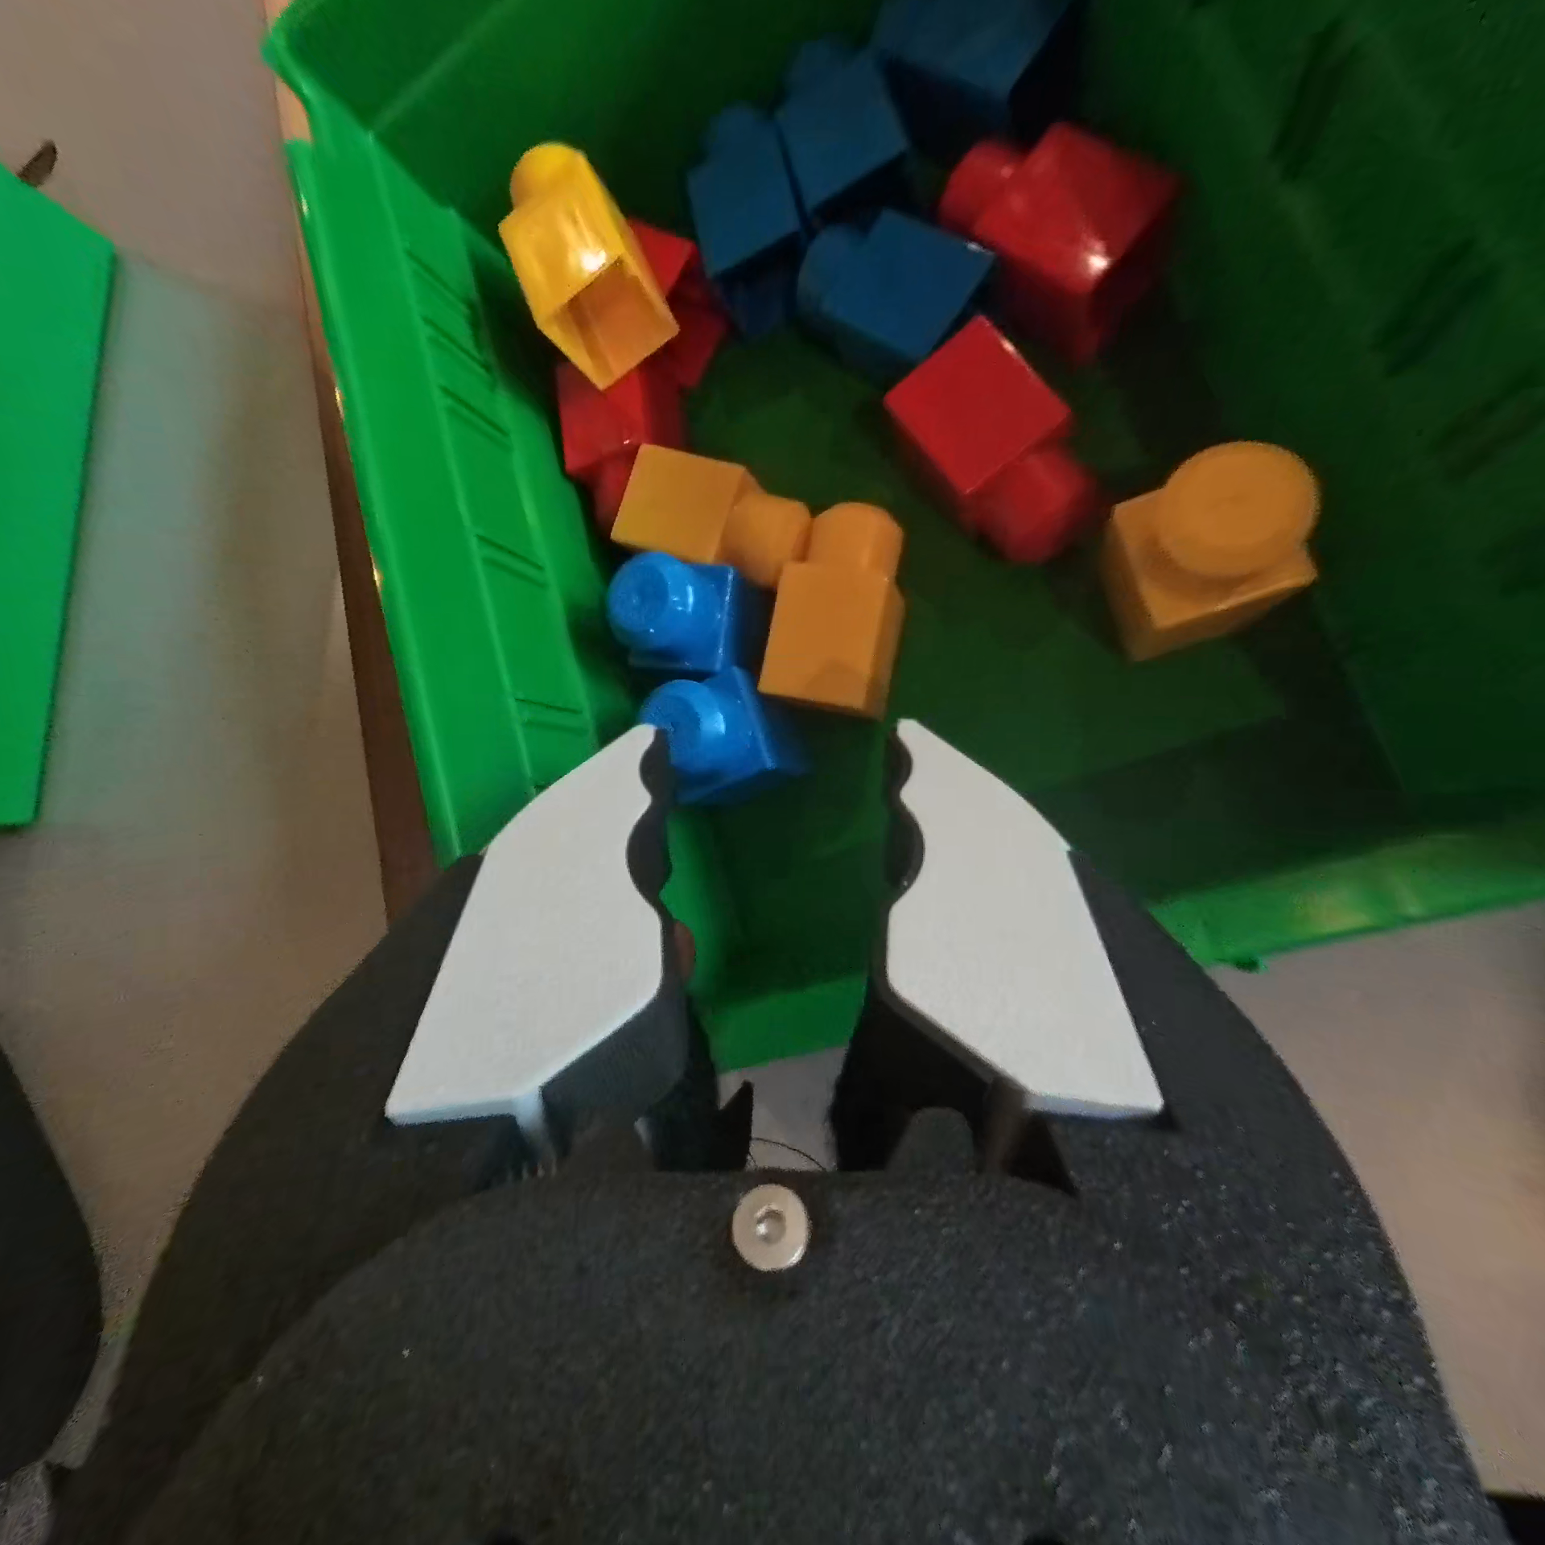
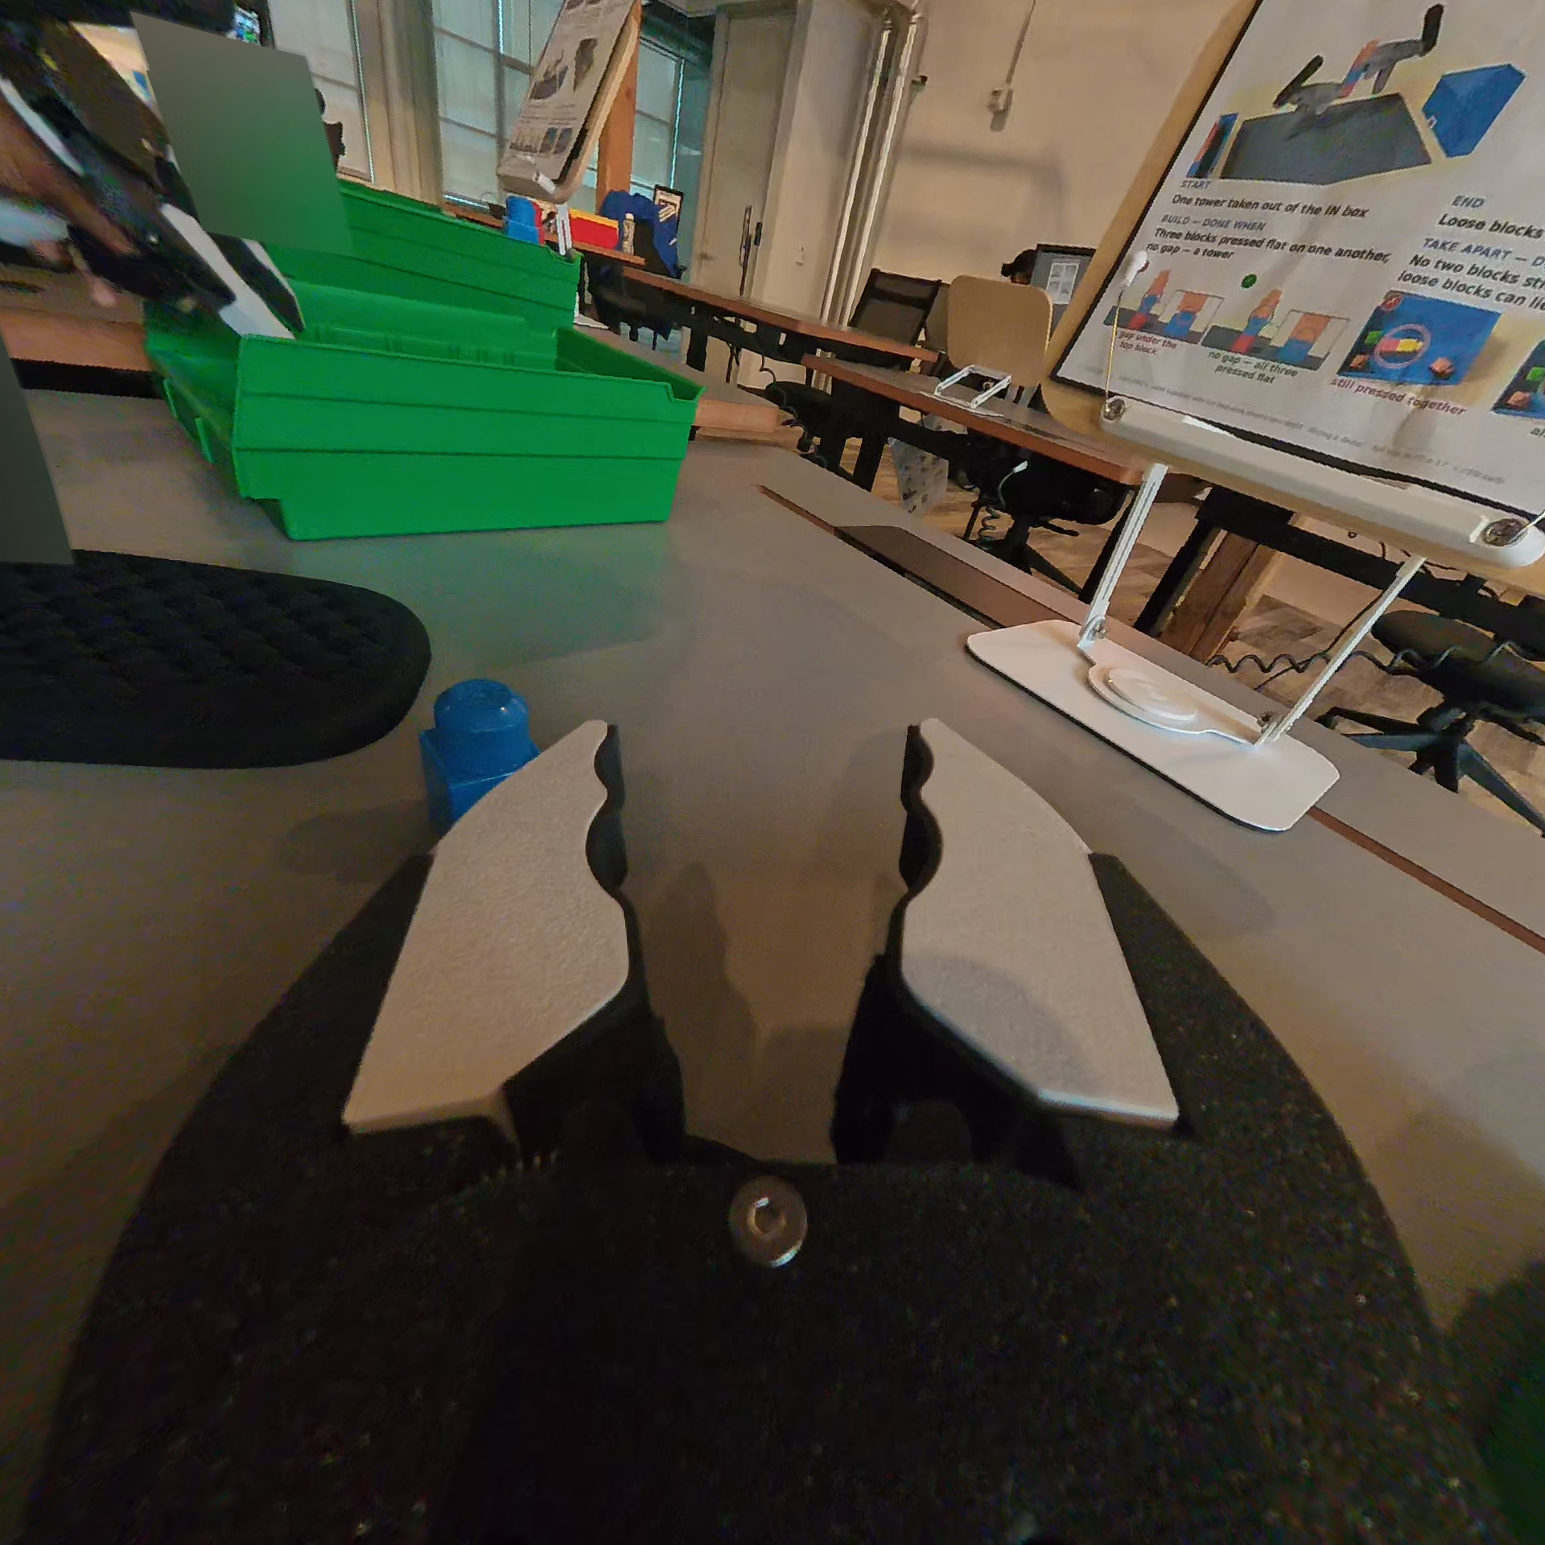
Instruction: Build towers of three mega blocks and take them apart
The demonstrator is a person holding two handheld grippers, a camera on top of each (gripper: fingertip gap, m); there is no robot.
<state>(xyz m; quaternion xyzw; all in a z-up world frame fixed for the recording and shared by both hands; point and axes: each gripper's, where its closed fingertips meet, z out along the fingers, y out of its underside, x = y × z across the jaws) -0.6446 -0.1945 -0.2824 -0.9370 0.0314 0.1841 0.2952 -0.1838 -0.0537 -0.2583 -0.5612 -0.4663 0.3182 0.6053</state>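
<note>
In the left wrist view, my left gripper [image 1: 773,744] is open over the near end of a green bin [image 1: 435,468] holding several loose blue, red, orange and yellow mega blocks. A light blue block [image 1: 723,740] lies just past its left fingertip, an orange block [image 1: 836,610] just beyond. In the right wrist view, my right gripper [image 2: 761,740] is open and empty, low over the grey table [image 2: 752,602]. One blue block [image 2: 472,744] stands upright on the table beside its left finger. The left gripper [image 2: 209,259] shows far left above the green bins [image 2: 451,435].
A black mat [image 2: 192,660] lies on the table left of the blue block. A white stand [image 2: 1154,719] holding an instruction board [image 2: 1338,251] sits at the right near the table edge. A second green bin [image 1: 42,502] is at the far left. The tips of one gripper are about 50 cm away from the tips of the other.
</note>
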